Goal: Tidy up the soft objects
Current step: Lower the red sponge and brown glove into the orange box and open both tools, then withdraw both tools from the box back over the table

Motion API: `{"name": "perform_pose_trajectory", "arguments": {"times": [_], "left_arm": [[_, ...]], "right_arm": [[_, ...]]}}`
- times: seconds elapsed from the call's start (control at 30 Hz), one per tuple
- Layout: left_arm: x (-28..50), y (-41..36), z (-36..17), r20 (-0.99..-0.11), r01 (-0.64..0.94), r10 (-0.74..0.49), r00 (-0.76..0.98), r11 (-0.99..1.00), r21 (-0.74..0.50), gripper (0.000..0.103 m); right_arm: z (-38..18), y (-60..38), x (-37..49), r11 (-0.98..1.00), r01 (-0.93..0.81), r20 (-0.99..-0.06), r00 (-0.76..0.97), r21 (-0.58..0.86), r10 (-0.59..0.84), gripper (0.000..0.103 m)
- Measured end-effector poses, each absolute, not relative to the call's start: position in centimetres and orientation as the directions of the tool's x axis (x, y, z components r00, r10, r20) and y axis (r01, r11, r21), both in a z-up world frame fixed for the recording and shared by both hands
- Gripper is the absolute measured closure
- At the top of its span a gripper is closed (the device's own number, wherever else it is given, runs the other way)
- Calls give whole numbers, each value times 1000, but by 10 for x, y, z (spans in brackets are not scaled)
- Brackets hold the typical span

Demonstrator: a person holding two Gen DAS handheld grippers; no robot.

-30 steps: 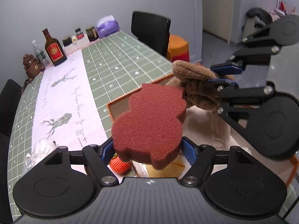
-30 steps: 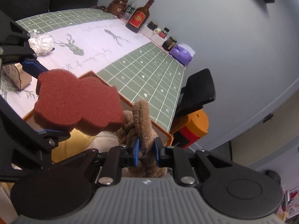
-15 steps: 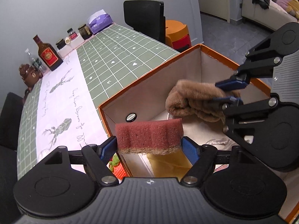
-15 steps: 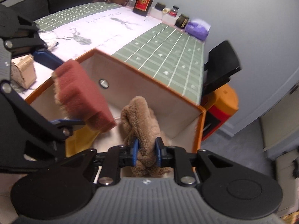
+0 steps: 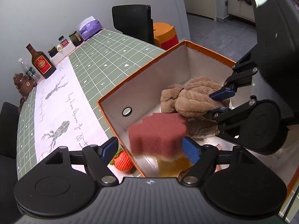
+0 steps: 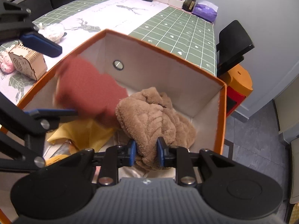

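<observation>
Sponge loose, towel gripped, both over the box

The left tool (image 5: 150, 148) is spread wide, the blurred sponge (image 5: 158, 131) free between its pads inside the box (image 6: 223, 112); the right tool (image 6: 146, 153) pinches the towel (image 6: 155, 119). Only the left view shows the knitted carrot (image 5: 123, 161) on the desk (image 5: 104, 59); the right shows a wooden case (image 6: 28, 64).

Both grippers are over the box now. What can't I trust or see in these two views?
- Red sponge: motion-blurred in both views; whether it still touches the left gripper is unclear.
- Box floor: mostly covered by the brown plush, yellow cloth and gripper bodies.
- Orange knitted toy: left view, half hidden behind a finger.
- Bottle label: too small.
</observation>
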State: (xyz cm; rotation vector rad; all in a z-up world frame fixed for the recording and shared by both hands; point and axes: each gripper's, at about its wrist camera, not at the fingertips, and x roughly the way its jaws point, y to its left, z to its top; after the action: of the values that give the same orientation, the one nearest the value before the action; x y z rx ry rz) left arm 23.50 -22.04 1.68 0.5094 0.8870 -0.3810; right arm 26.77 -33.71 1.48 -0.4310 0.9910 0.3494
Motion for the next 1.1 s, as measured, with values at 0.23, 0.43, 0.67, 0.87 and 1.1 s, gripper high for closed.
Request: {"name": "perform_pose_trajectory", "arguments": {"times": [0.23,0.43,0.67,0.87,1.1], "left_arm": [[229,-203,31,-793,492,-172,584,852,178,15],[217,-184,47,-760,454,-213,614,883,120,20],[181,-160,61,-659,420,-239,713,898,130,21],[143,-133,63,-553,388,-255,793,912,135,21],[107,-88,50,-475,293,-220,852,953,84,22]], "right_arm": [[26,-334,259,860,-471,-848,522,-198,91,60],[44,-324,242,846,-492,-830,546,-208,114,50],[59,-306,205,849,-481,-791,597,-216,137,42],[74,-291,165,873,-450,-715,672,-187,193,39],[81,-259,116,881,-457,-601,740,-120,302,30]]}}
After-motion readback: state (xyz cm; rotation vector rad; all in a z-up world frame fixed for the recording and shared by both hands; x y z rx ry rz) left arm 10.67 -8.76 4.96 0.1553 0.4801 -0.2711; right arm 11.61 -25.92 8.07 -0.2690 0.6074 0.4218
